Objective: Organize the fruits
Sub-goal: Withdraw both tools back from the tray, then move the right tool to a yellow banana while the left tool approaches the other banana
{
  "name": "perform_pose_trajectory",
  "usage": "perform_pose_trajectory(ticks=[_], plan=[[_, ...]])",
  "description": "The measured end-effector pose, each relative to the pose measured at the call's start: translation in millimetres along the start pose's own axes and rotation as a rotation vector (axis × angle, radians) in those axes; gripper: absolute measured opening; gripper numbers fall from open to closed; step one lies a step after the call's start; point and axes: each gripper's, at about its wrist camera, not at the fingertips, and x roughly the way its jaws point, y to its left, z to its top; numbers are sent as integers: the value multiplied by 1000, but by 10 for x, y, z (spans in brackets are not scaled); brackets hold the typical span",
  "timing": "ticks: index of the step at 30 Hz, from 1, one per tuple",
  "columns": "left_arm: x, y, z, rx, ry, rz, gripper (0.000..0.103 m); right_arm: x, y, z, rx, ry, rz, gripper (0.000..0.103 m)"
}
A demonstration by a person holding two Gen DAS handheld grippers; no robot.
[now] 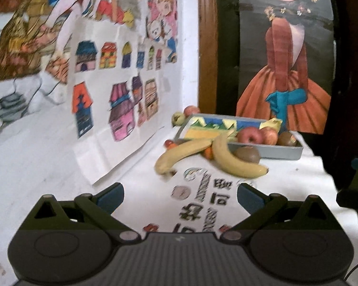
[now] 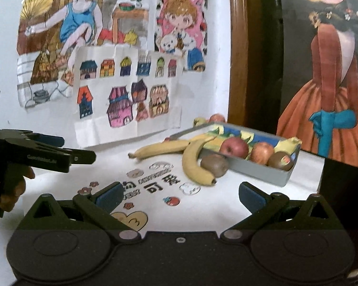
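White paper-covered tabletop (image 2: 226, 205) holds a grey rectangular tray (image 2: 257, 170) of apples. Two yellow bananas (image 2: 193, 162) lie beside it. Both the left gripper (image 1: 180, 194) and right gripper (image 2: 179, 194) hover spread, empty.

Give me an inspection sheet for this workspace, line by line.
Surface: white table with printed stickers and lettering.
Job's things: grey tray holds two apples and a kiwi; two bananas and another kiwi lie on the table in front of it; more fruit sits behind the tray.
Clutter: small orange fruit partly hidden behind the bananas.
Grippers: left gripper and right gripper both have jaws open, holding nothing.
Cables: nothing seen.
Surroundings: children's drawings on the white wall; painting of a figure in an orange dress behind the tray.
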Motion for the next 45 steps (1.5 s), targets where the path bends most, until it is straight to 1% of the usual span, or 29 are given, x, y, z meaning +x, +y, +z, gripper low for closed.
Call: perform_pose_trajectory(ticks=[3, 7, 14, 20, 27, 33, 36, 40, 45], plan=[[-7, 82, -31, 6, 2, 9, 103, 100, 60, 27, -13, 20, -9, 102], [15, 191, -11, 11, -4, 21, 103, 214, 119, 104, -38, 23, -9, 102], [222, 340, 92, 31, 3, 45, 103, 515, 140, 254, -74, 29, -2, 102], [433, 446, 268, 28, 2, 75, 103, 820, 148, 381, -138, 42, 5, 102], [568, 505, 539, 34, -33, 97, 103, 1046, 138, 570, -173, 6, 27, 102], [849, 439, 649, 104, -37, 72, 103, 1304, 50, 594, -171, 21, 29, 102], [1030, 435, 653, 112, -31, 52, 103, 1439, -34, 535, -161, 43, 25, 102], [1319, 443, 637, 129, -25, 10, 103, 1625, -176, 443, -130, 76, 31, 102], [1743, 436, 598, 126, 25, -59, 103, 1813, -333, 347, -102, 109, 35, 102]])
